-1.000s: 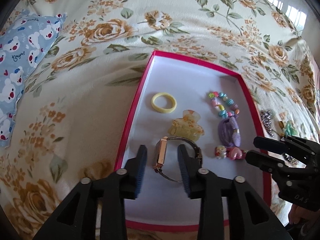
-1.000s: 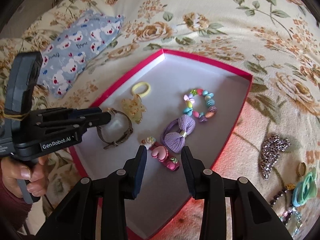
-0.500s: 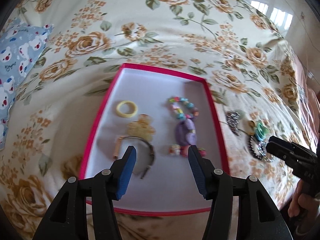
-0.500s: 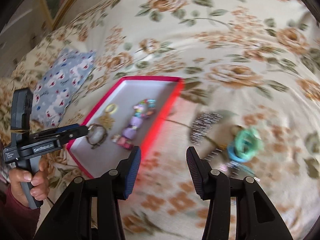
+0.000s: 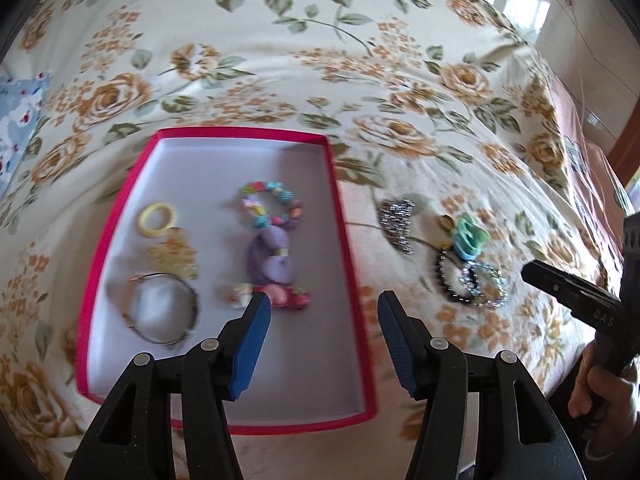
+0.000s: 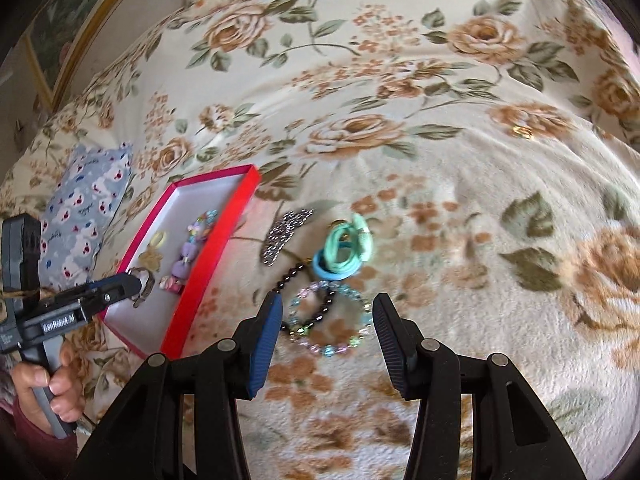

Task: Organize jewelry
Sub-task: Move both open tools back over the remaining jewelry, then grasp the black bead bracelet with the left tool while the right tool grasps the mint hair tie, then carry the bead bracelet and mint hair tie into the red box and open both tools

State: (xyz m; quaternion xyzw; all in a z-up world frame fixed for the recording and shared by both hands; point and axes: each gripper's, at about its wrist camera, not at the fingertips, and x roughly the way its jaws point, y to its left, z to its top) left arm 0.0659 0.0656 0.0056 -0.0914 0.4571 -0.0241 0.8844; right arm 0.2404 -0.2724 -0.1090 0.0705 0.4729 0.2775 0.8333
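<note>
Box (image 5: 348, 248) holds six pieces; clip (image 6: 286, 236), hair ties (image 6: 346, 252) and bracelets (image 6: 326, 316) wait on bed. Both grippers (image 5: 322, 344) (image 6: 326, 340) gape, empty.

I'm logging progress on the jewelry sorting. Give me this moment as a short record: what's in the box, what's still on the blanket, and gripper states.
container: red box, white inside, on floral blanket
in box: yellow ring, amber claw clip, watch, colorful bead bracelet, purple bow, pink clip
on blanket: rhinestone clip, teal hair ties, dark bead bracelet, pastel bead bracelet
left gripper: open, empty, over box's near right part
right gripper: open, empty, above the loose bracelets
</note>
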